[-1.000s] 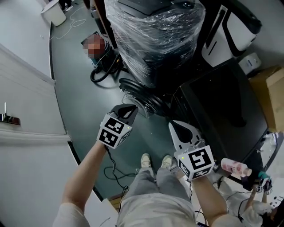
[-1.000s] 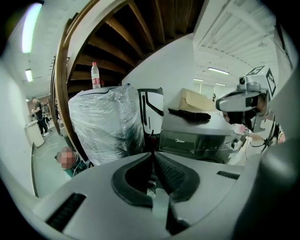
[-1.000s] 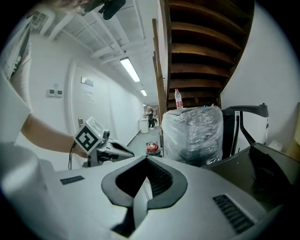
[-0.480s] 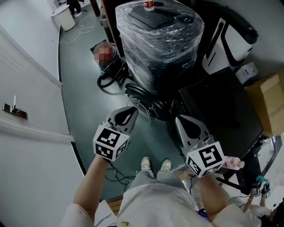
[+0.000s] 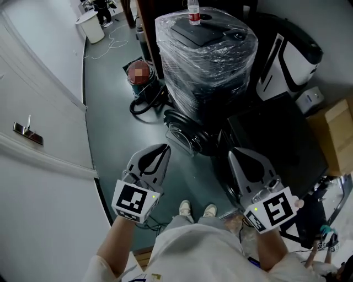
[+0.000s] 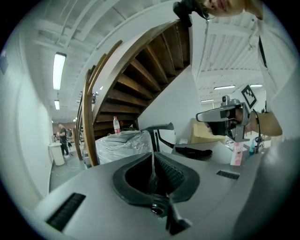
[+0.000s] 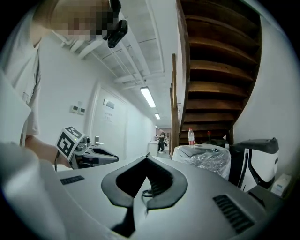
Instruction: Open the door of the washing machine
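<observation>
A plastic-wrapped dark appliance (image 5: 207, 55) stands ahead of me with a water bottle (image 5: 193, 14) on top. At its foot lies a round black-rimmed door (image 5: 185, 131) with a clear pane, next to a low black cabinet (image 5: 276, 148). My left gripper (image 5: 164, 147) is shut and holds nothing, hanging in the air short of the round door. My right gripper (image 5: 234, 151) is also shut and empty, over the black cabinet's near corner. In the left gripper view the jaws (image 6: 152, 159) meet at a point. The right gripper view shows its own jaws (image 7: 146, 164) together as well.
A white wall and door with a metal handle (image 5: 26, 132) run along the left. Black hose coils (image 5: 146, 99) lie on the green floor. A white and black machine (image 5: 292, 49) and a cardboard box (image 5: 336, 132) stand at the right. A wooden staircase (image 7: 215, 65) rises overhead.
Both grippers have risen and drawn back toward me, still shut. The head view has tipped up, so more of the wrapped appliance and its bottle shows.
</observation>
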`<state>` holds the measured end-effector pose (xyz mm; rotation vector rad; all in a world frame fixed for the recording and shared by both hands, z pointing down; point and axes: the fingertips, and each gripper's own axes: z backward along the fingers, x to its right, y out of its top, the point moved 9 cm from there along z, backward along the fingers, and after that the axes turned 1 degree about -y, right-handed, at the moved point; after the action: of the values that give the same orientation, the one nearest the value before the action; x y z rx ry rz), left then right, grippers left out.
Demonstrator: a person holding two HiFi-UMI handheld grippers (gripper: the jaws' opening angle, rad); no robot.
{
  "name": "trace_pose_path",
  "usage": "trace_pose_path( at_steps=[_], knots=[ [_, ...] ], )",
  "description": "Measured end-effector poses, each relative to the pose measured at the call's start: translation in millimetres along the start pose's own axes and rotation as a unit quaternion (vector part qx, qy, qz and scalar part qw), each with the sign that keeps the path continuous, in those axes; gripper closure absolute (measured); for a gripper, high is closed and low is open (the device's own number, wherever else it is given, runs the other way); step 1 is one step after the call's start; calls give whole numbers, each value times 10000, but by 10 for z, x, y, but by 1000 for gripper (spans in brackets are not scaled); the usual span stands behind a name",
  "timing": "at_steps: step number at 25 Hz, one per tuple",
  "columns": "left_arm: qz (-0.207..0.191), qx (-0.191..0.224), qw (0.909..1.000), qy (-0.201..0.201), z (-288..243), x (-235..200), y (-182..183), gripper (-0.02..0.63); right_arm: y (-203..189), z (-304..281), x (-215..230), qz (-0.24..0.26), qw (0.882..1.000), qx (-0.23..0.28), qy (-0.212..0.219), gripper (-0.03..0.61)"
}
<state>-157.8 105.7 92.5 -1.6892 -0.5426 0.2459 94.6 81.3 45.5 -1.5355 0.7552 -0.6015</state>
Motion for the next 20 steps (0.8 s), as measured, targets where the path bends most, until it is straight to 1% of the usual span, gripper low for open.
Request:
trace_pose_path(
  at_steps=[2,3,7,9,12,15,18,20],
  knots=[
    [-189,148,9997,104,80,32,117,581,78,44,-70,123,9999,77,36,552],
    [-169,230,9995,131,110,52,170,581,104,61,-102,139,9998,117,65,552],
    [212,489,9977,408,250,121,344,581,150,115,-203,142,9995,208,182,552],
    [353,528,9968,477,307,102,364,581,154,134,-213,152,9995,214,192,552],
    [270,586,9963,568,355,72,392,581,145,154,-203,175,9995,192,177,552],
    [275,570,9960,638,383,83,440,581,138,162,-196,163,9995,160,196,552],
    [188,523,9962,665,410,60,415,581,135,127,-198,82,9996,133,251,552],
    [154,533,9963,661,420,56,416,581,137,93,-224,132,9994,117,284,552]
  ],
)
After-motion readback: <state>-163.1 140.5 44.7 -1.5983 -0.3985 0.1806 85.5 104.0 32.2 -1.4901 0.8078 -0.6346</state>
